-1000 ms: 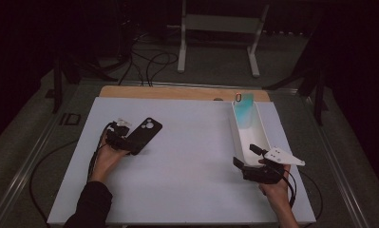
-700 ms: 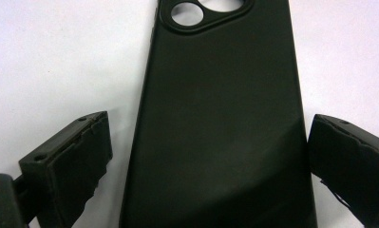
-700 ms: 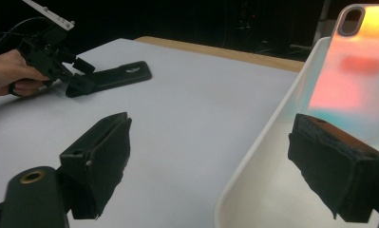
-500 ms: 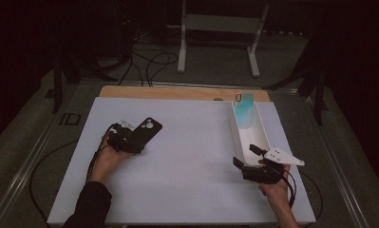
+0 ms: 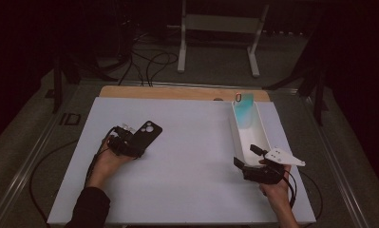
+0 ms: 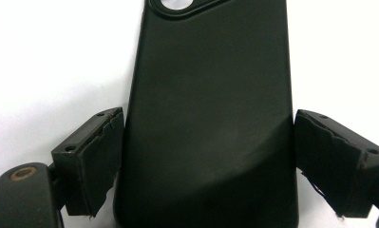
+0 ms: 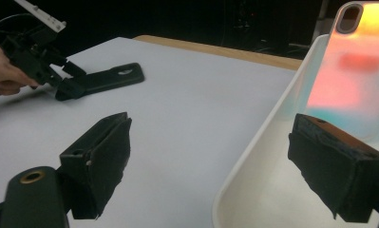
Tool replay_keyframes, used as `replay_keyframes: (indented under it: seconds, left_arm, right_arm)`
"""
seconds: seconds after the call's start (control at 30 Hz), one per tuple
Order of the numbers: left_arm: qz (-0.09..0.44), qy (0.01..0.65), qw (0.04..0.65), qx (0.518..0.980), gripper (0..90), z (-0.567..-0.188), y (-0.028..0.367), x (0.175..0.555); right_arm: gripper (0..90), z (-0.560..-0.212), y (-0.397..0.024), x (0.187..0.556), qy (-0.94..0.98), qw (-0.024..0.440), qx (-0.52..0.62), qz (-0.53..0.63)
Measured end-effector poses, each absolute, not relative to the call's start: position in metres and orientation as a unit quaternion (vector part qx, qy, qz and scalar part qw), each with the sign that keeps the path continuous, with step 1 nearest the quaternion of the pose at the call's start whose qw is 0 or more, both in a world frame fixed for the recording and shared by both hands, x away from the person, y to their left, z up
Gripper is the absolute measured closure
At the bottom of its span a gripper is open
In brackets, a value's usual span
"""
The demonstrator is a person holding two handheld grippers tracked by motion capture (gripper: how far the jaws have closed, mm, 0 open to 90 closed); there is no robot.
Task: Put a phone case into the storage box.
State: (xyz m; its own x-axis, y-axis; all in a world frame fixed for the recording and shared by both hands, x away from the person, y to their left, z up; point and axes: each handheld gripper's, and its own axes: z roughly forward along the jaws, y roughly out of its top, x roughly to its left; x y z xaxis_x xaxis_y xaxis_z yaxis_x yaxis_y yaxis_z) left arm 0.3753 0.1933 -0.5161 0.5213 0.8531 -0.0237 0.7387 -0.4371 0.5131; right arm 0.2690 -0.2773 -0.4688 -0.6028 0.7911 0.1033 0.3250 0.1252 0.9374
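A black phone case (image 5: 146, 133) lies flat on the white table top, left of centre. My left gripper (image 5: 130, 145) has just been closing, and the case's near end is between its jaws. In the left gripper view both pads (image 6: 99, 156) sit against the long sides of the case (image 6: 211, 118). My right gripper (image 5: 247, 156) stands open at the near end of a long white tray (image 5: 262, 133). It straddles the tray's wall (image 7: 258, 142), one jaw over the table and one inside. A translucent teal-to-orange case (image 7: 353, 71) leans at the tray's far end.
A wooden strip (image 5: 177, 92) runs along the table's far edge. Beyond it on the dark floor stand a white frame (image 5: 220, 28) and loose cables (image 5: 144, 61). Bare white table top (image 5: 192, 156) lies between the two hands.
The left gripper slid a little forward along the black case and its jaws came in against its sides. The right hand and gripper kept still.
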Motion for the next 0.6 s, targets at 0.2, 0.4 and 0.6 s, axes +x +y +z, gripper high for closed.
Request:
replay_keyframes:
  seconds: [0.2,0.4,0.6]
  left_arm:
    - [0.099,0.463,0.21,0.855,12.9,-0.512,0.188,0.362]
    - [0.087,0.448,0.188,0.869,13.2,-0.509,0.183,0.349]
    - [0.086,0.442,0.183,0.874,13.8,-0.507,0.181,0.34]
  right_arm:
    - [13.9,-0.468,-0.276,0.269,0.719,0.218,0.388,0.534]
    - [13.9,-0.468,-0.275,0.268,0.72,0.217,0.386,0.534]
    - [14.0,-0.467,-0.273,0.267,0.721,0.216,0.386,0.534]
